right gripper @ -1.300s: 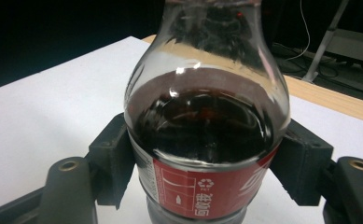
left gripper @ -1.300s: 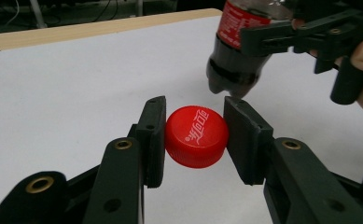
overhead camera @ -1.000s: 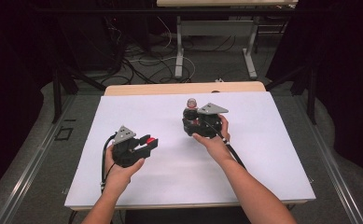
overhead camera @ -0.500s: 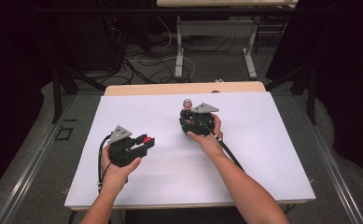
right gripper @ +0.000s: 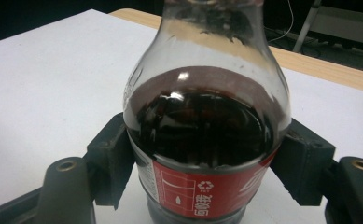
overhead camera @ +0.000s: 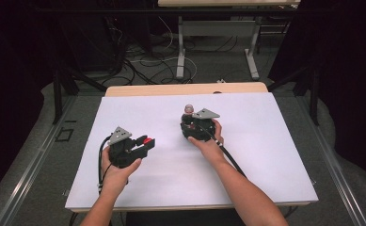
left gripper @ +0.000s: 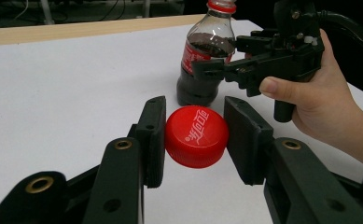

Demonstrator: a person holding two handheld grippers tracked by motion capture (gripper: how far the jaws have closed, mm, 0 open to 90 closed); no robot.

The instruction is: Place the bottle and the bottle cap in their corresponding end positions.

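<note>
Gripping a red bottle cap (left gripper: 196,136) between its two black jaws, the left gripper (overhead camera: 145,142) hovers over the white table (overhead camera: 274,155), near its left side. Well apart to the right, the right gripper (overhead camera: 188,123) is clamped around the label band of an upright cola bottle (right gripper: 206,135), which stands uncapped on the table near its middle, dark drink filling it to the shoulder.

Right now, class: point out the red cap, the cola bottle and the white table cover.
red cap (left gripper: 197,136), left gripper view, its printed top.
cola bottle (right gripper: 202,126), right gripper view, the dark liquid above the label.
white table cover (overhead camera: 270,141), high view, a bare stretch at right.
</note>
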